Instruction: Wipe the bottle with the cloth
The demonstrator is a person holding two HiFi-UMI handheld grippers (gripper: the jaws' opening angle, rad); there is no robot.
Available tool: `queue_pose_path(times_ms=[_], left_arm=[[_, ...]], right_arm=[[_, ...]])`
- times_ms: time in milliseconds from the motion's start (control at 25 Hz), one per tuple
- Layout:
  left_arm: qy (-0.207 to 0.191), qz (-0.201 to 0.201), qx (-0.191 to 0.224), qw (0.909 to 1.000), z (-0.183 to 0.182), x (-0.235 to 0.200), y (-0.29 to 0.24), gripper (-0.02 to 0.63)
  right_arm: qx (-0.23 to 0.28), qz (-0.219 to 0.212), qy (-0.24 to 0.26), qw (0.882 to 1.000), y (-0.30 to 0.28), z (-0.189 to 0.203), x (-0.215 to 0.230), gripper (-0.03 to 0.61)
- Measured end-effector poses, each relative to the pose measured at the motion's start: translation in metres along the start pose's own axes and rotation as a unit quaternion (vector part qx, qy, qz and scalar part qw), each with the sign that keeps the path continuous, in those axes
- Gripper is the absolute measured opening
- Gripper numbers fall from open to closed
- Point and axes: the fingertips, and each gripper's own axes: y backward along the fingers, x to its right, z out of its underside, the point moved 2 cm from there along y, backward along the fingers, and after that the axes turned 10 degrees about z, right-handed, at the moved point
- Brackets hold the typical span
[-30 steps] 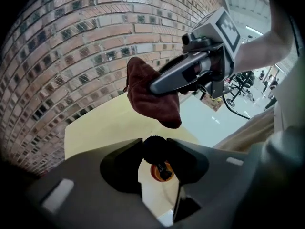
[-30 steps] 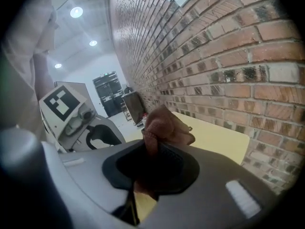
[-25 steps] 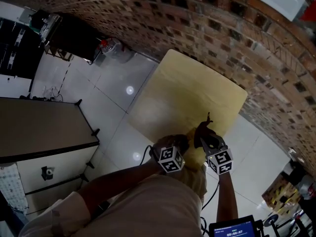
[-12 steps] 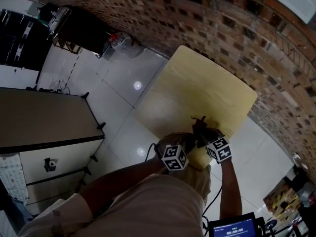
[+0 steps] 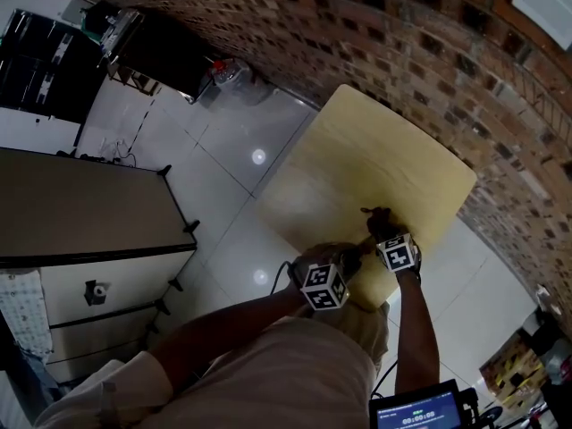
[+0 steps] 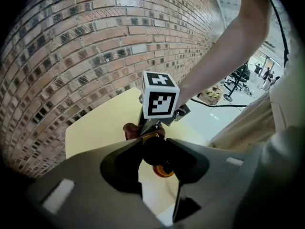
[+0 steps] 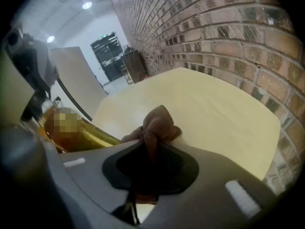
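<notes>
Bottle (image 7: pixel 95 140): glossy amber (cloth (image 7: pixel 157 123) crumpled brown)

Pale yellow wooden tabletop (image 5: pixel 375 164) lies bare beyond its near edge, where amber bottle (image 7: pixel 93 138) and brown cloth (image 7: pixel 157 123) crowd together; red brick wall (image 5: pixel 393 34) hems the far side.

Pretty bright overall, light's coming from overhead. 2 ceiling lamps (image 7: pixel 86 5) show in the right gripper view, and the head view has 2 hot glare spots on the glossy floor (image 5: pixel 219 137). The table (image 5: pixel 393 159) gets a soft pale sheen and shadows are weak. Heavy fisheye, so the brick wall (image 5: pixel 375 34) bows, and both gripper views go black in the corners. The bottle (image 7: pixel 88 135) looks soft at the left edge, while the cloth (image 7: pixel 157 123) is sharper.
</notes>
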Motion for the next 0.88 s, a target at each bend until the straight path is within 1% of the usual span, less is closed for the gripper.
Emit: queue_pose_path(times_ms=[80,160,320,440,520,640,760,880], left_arm=[[0.002,0.0,0.001,1.0,0.0,-0.001,0.001,0.173],[0.0,0.001,-0.001,1.0,-0.001,-0.002,0.001,0.173],[-0.003,0.001,-0.002,1.0,-0.005,-0.002,0.0,0.173],[0.002,0.0,-0.003,1.0,-0.005,-0.003,0.0,0.173],[0.009,0.004,-0.003,1.0,-0.005,0.0,0.001,0.173],[0.01,0.002,0.0,0.9999,-0.004,-0.003,0.003,0.173],[0.01,-0.005,0.002,0.9999,-0.001,-0.01,0.006,0.174],[0.016,-0.003,0.004,0.9999,-0.001,-0.006,0.004,0.173]], right_arm=[[-0.008,0.033,0.049,0.998,-0.006,0.004,0.004,0.061],[-0.006,0.047,0.079,0.996,-0.01,0.006,0.005,0.061],[0.003,0.05,0.086,0.995,-0.011,0.009,0.007,0.061],[0.009,0.068,0.093,0.993,-0.01,0.01,0.012,0.061],[0.023,0.096,0.073,0.992,0.0,0.011,0.02,0.061],[0.064,0.127,-0.004,0.99,0.026,0.006,0.04,0.061],[0.116,0.128,-0.064,0.983,0.058,0.001,0.048,0.063],[0.143,0.132,-0.094,0.976,0.099,0.013,0.049,0.061]])
